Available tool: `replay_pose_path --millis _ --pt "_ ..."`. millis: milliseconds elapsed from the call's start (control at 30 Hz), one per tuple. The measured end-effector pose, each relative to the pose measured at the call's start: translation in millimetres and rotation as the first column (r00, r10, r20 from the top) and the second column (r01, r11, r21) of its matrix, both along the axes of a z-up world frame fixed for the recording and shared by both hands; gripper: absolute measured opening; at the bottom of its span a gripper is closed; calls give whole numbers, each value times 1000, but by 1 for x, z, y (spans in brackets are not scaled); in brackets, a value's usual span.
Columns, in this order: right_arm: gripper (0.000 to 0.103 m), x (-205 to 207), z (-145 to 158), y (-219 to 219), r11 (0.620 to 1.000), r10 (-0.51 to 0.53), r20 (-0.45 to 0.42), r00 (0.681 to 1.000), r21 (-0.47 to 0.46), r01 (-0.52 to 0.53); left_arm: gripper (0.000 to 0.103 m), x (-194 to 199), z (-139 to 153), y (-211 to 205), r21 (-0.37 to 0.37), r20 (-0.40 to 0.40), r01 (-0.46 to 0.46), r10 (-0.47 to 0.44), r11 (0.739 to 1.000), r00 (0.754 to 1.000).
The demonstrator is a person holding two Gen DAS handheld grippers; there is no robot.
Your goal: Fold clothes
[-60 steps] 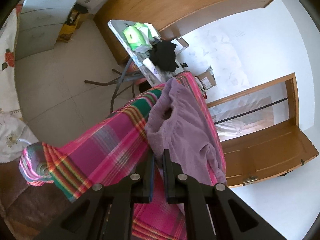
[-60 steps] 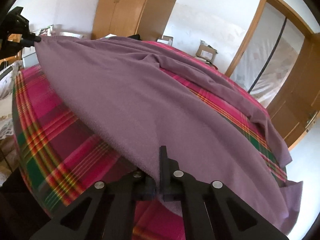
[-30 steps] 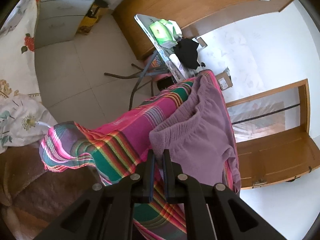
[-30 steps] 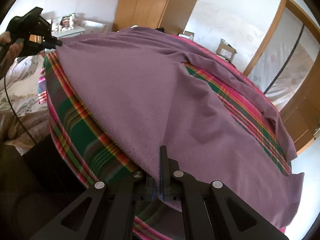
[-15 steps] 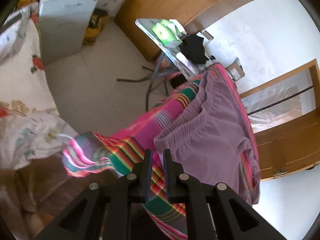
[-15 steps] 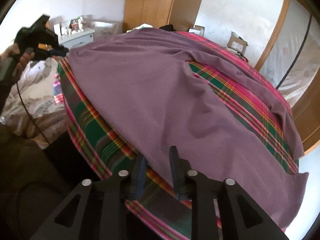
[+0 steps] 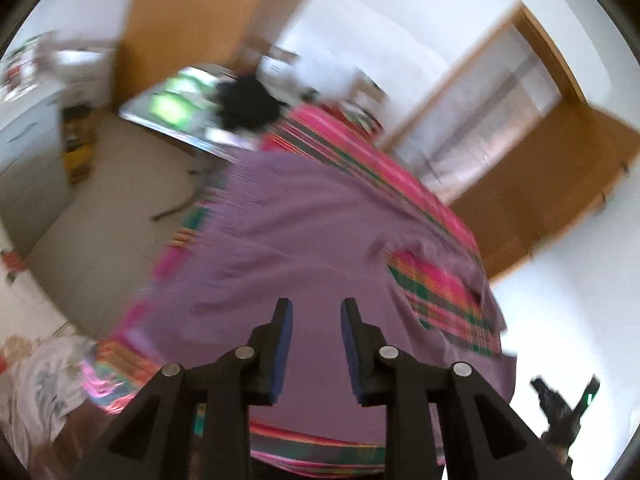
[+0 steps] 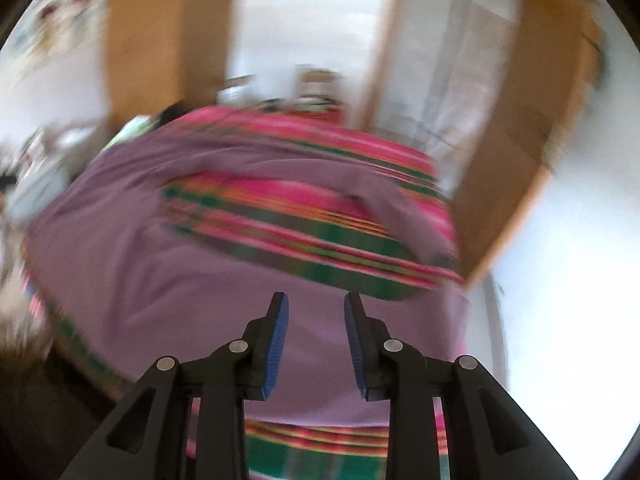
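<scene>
My left gripper (image 7: 316,312) and right gripper (image 8: 316,306) have both just been opening; jaws part-open, nothing between them. Just beyond the fingertips the purple trousers (image 7: 304,232) lie spread on the plaid tablecloth (image 8: 304,224), legs splayed toward the far edge. Soft, light knit, limp, probably clingy. I'd pinch at the waistband (image 7: 240,184) or the hems.

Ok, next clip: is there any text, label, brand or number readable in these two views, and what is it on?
None can be read; both views are motion-blurred.
Green packets on the folding table: print too blurred to read.
Pictures on the wall: too blurred to tell whether they carry words.
Cardboard box beyond the plaid cloth: no legible label.
Purple garment: no visible print.
</scene>
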State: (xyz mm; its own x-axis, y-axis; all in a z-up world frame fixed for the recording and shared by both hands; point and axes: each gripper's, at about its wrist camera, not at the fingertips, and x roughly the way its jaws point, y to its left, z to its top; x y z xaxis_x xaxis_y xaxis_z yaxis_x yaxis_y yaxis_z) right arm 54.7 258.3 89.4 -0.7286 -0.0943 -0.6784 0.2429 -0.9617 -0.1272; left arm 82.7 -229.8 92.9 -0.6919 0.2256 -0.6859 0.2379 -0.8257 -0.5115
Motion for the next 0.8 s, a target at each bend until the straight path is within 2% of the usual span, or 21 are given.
replay_pose_path --millis 67,167,300,367,500,633,800 --pt "34 -8 -5 35 990 -128 3 992 -58 128 25 -27 -9 26 3 37 88 -88 996 995" --pt "34 -13 -17 73 960 -253 38 967 -117 255 25 -60 -24 65 36 75 203 -205 978 976" --pt "35 -17 -31 99 932 -321 78 944 -149 329 25 -92 -40 107 72 120 301 -308 951 944" --pt "35 -22 -38 102 932 -320 94 943 -147 331 25 -106 -46 128 80 139 354 -362 932 922" --pt "35 -32 -47 112 932 -315 114 942 -154 330 25 -121 -54 151 94 153 386 -397 918 905" --pt "35 -38 -47 134 902 -339 93 936 -251 351 25 -134 -63 163 89 189 403 -413 911 891" --pt "35 -66 -64 152 877 -382 136 914 -259 405 25 -148 -75 166 106 219 381 -396 918 892"
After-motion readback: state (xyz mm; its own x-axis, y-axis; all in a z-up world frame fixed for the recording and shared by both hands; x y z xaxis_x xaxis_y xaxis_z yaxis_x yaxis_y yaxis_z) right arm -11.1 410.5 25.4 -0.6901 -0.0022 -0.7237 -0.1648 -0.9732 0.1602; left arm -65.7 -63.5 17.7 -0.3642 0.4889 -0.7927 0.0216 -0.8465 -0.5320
